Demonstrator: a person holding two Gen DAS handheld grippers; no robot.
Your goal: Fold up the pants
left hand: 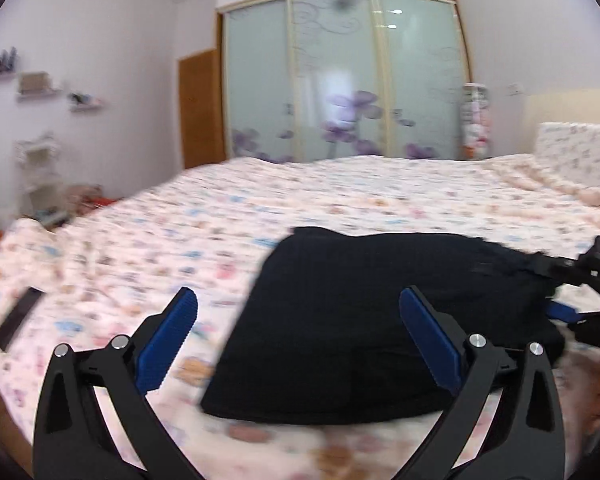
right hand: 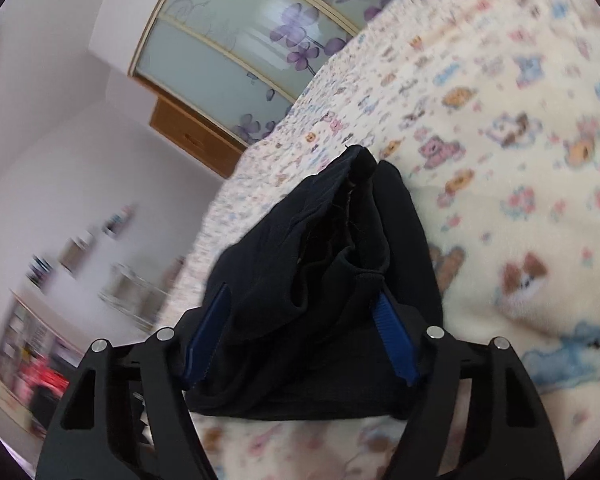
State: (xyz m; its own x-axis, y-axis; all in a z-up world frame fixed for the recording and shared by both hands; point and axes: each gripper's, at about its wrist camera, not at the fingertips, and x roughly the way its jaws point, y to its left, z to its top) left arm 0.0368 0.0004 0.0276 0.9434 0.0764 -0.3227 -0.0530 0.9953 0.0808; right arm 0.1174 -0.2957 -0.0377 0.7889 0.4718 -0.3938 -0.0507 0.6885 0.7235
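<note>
Left gripper (left hand: 296, 312), its ribbed blue fingers spread wide and empty, hovers over the near edge of the pants (left hand: 380, 320). Right gripper (right hand: 300, 320) has its fingers around a bunched end of the soft black folded pants, on the floral quilted bed (left hand: 180, 216).

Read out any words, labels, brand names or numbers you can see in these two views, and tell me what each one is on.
None can be read.
Bedspread: cartoon prints only, blurred, no legible lettering.
Black pants: no label shows.
Wardrobe doors: flower pattern, no words.
Wall shelves: items too small and blurred.
</note>
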